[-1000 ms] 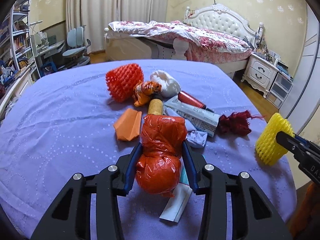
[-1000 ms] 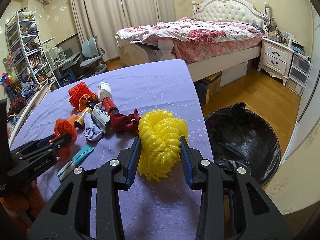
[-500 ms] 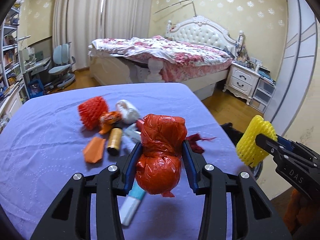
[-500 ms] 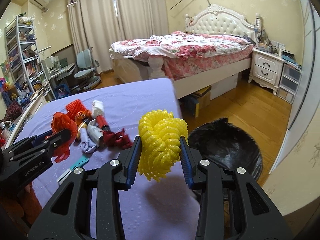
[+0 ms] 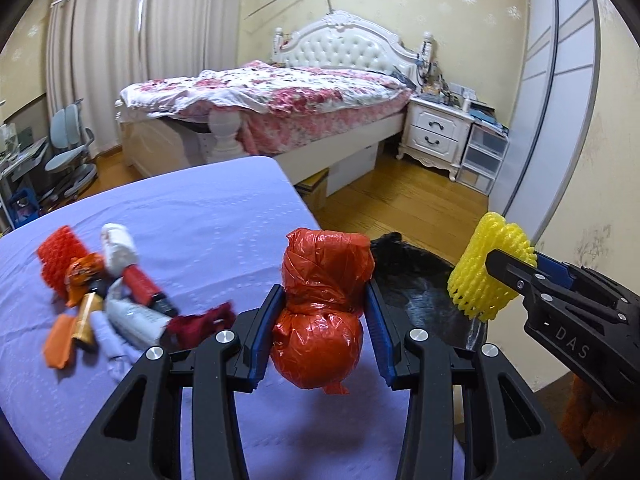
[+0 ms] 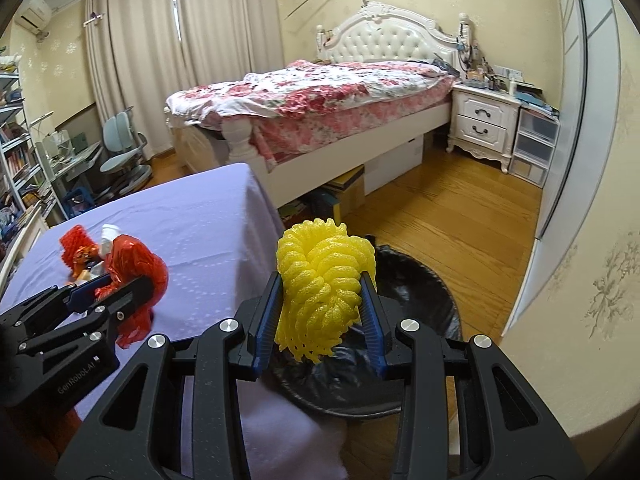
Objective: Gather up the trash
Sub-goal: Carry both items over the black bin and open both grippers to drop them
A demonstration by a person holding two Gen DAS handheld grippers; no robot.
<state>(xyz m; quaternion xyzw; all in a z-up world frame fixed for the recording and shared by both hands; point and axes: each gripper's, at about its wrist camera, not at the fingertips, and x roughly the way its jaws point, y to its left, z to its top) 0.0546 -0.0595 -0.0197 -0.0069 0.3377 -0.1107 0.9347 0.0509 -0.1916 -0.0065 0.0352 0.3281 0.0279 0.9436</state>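
Purple cloth covers the worktop (image 5: 208, 216), where a heap of leftover scraps (image 5: 100, 304) now lies behind and left of the left tool (image 5: 326, 316). That tool pinches a knotted orange-red plastic bag (image 5: 320, 316), carried from above the heap to the worktop's edge. Ahead and right gapes the black-lined bin (image 6: 416, 292); the right tool (image 6: 322, 304), squeezing a yellow foam fruit net (image 6: 320, 280), has already swung over it. Both loads look ready to drop, nothing blocking.
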